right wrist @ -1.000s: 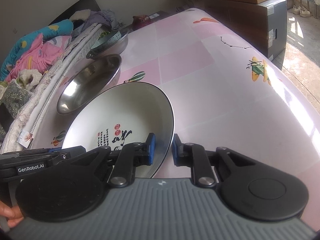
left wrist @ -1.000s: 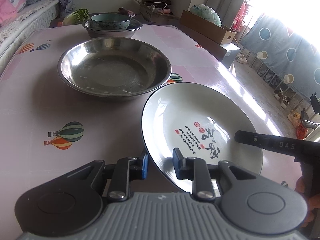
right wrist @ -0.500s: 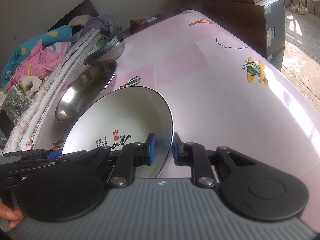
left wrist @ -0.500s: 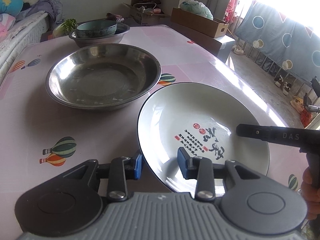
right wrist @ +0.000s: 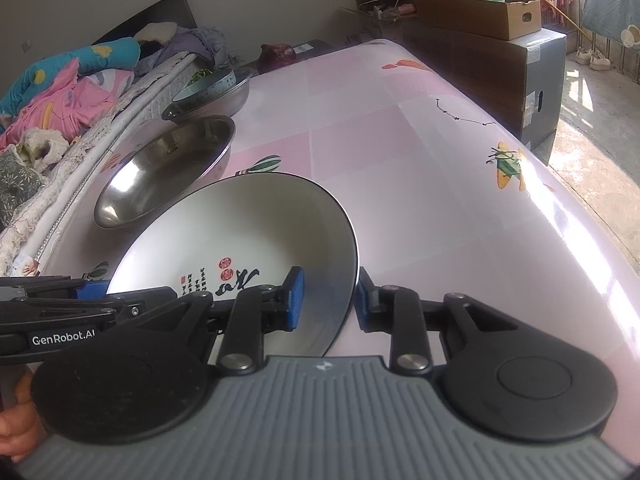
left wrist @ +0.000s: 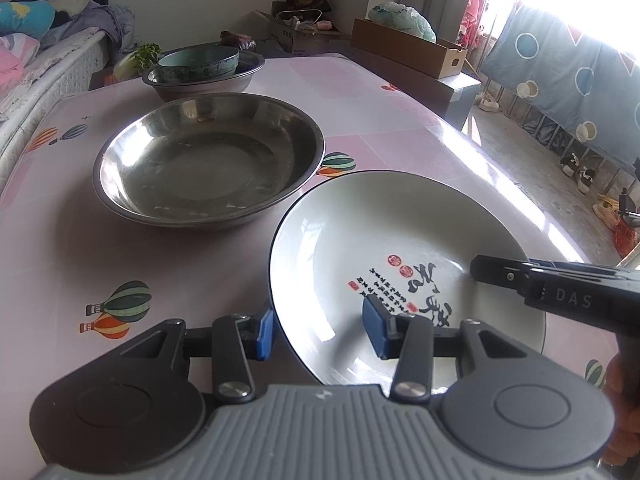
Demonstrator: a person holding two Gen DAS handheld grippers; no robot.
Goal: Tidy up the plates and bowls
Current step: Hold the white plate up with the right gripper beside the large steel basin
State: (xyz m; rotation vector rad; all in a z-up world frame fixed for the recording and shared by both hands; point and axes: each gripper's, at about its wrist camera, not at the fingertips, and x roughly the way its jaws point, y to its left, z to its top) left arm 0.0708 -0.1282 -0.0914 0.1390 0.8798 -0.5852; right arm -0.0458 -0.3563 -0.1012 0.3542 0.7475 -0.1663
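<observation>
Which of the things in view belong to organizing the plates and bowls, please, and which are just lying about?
Part of the job:
white plate
large steel basin
teal bowl sitting in the far steel basin
left gripper
right gripper

Lying about:
cardboard box
plastic bag
bedding
leafy greens

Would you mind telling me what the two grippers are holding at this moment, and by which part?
Nothing is clamped: the left gripper and right gripper each straddle an opposite rim of the white plate, jaws open with gaps visible.
</observation>
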